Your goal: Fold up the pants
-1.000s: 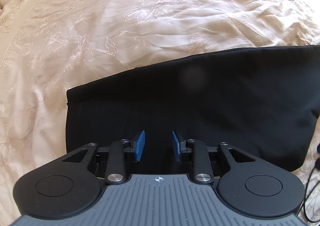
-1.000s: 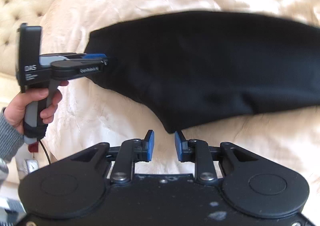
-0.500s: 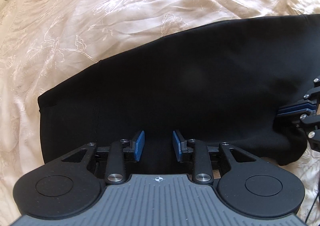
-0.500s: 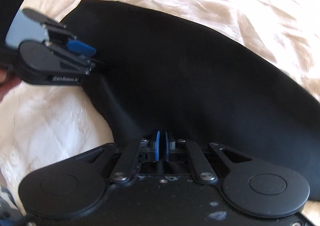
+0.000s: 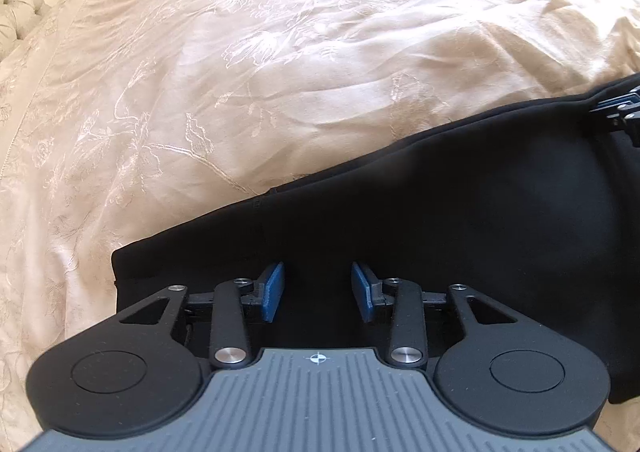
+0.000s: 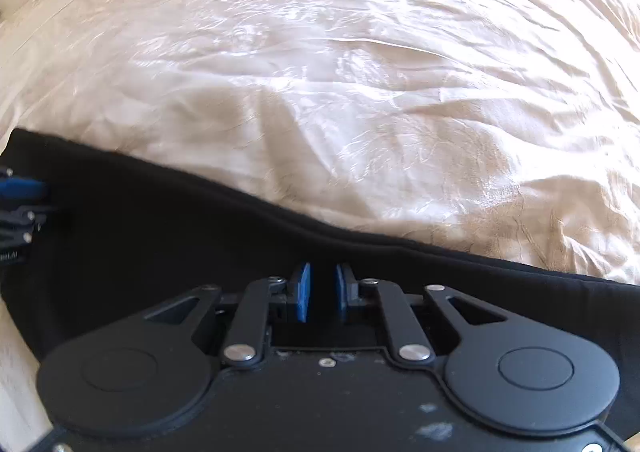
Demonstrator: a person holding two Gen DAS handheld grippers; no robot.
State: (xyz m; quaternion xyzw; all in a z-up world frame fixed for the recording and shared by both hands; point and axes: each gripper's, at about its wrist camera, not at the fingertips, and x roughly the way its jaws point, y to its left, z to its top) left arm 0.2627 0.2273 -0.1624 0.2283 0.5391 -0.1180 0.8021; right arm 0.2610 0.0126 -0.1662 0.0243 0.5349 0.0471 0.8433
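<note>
The black pants (image 5: 460,220) lie flat on a cream embroidered bedspread (image 5: 280,64), filling the lower right of the left wrist view and running as a dark band across the lower half of the right wrist view (image 6: 168,220).

The left gripper (image 5: 318,292) points down over the pants near their squared-off end at lower left of its frame. Its blue pads (image 5: 272,290) stand a moderate gap apart and the jaws are opening; dark cloth lies below and between them, but the pads do not press on it.

The right gripper (image 6: 320,298) hangs over the pants just inside their upper edge, at lower centre of its frame. Its blue pads (image 6: 302,298) leave only a narrow slot (black shows in that gap, though whether cloth is pinched there cannot be told), and the jaws are opening slightly.

Each tool shows in the other's view: the right one at the far right edge (image 5: 618,112), the left one at the far left edge (image 6: 18,204), both over the cloth
</note>
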